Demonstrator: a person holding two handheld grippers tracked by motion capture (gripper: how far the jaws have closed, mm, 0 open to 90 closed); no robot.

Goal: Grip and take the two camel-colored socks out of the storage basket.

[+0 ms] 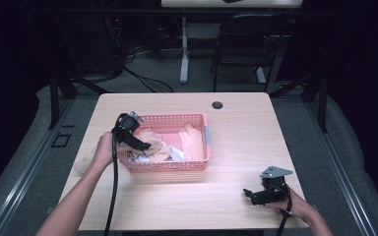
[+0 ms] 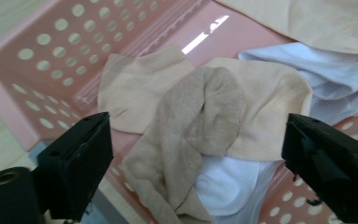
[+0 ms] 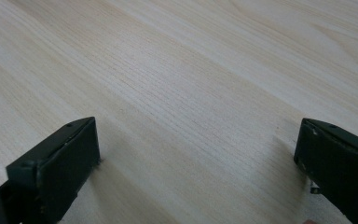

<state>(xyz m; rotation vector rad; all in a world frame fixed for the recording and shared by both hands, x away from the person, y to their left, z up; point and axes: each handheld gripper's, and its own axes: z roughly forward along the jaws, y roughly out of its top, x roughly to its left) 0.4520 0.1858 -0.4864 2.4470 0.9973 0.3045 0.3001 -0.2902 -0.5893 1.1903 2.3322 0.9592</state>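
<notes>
- left gripper (image 1: 150, 146) is hanging over the left end of the pink perforated basket (image 1: 204, 125), w/ the left hand (image 1: 106, 149) gripping it from outside the basket's left wall
- in the left gripper view its jaws are standing wide apart, holding nothing; a beige sock (image 2: 186, 135) is lying crumpled btwn them, just below
- that sock is resting on a flatter beige sock (image 2: 135, 86) and on white fabric (image 2: 223, 182), all inside the basket; another white piece (image 2: 331, 77) and more beige cloth (image 2: 307, 18) are sitting toward the far side
- basket is sitting mid-table, on the light wood table (image 1: 246, 128)
- right gripper (image 1: 248, 194) is lying low near the table's front right corner, well apart from the basket, right hand (image 1: 298, 206) behind it
- in the right gripper view its jaws are spread wide & empty, w/ bare wood grain (image 3: 191, 93) btwn them
- a dark round grommet (image 1: 217, 104) is showing near the table's far edge
</notes>
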